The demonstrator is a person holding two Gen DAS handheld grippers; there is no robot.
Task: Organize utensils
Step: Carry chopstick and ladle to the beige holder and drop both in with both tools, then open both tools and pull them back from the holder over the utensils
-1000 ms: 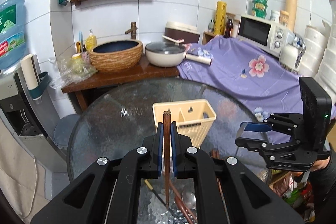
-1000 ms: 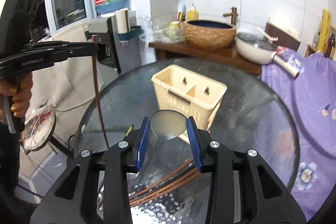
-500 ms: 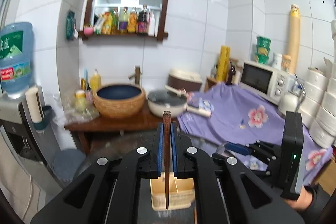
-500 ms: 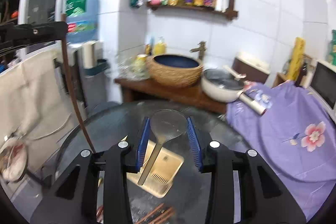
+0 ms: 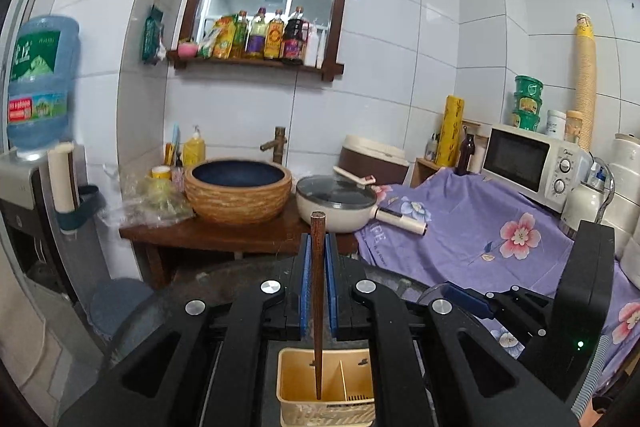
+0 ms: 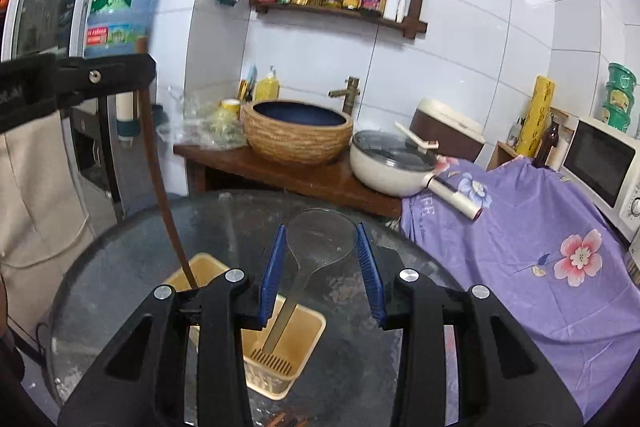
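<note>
My left gripper (image 5: 318,255) is shut on a brown wooden chopstick (image 5: 318,307) that hangs upright. Its lower tip points into the left compartment of the cream utensil basket (image 5: 288,379). In the right wrist view the same left gripper (image 6: 120,71) sits at upper left, with the chopstick (image 6: 160,179) reaching down to the basket (image 6: 296,359). My right gripper (image 6: 320,247) is shut on the bowl of a translucent grey spoon (image 6: 320,239). The spoon's handle slants down into the basket's right compartment. The basket stands on a round glass table (image 6: 120,267).
More brown chopsticks (image 6: 288,419) lie on the glass near the bottom edge. Behind the table a wooden counter (image 6: 280,175) carries a woven basin (image 6: 298,135) and a white pan (image 6: 388,163). A purple flowered cloth (image 6: 540,227) and a microwave (image 5: 528,163) are at right.
Both grippers rose and moved forward until they stand over the basket. The chopstick tip and the spoon handle, earlier short of the basket, now point into its compartments. Both grips are unchanged.
</note>
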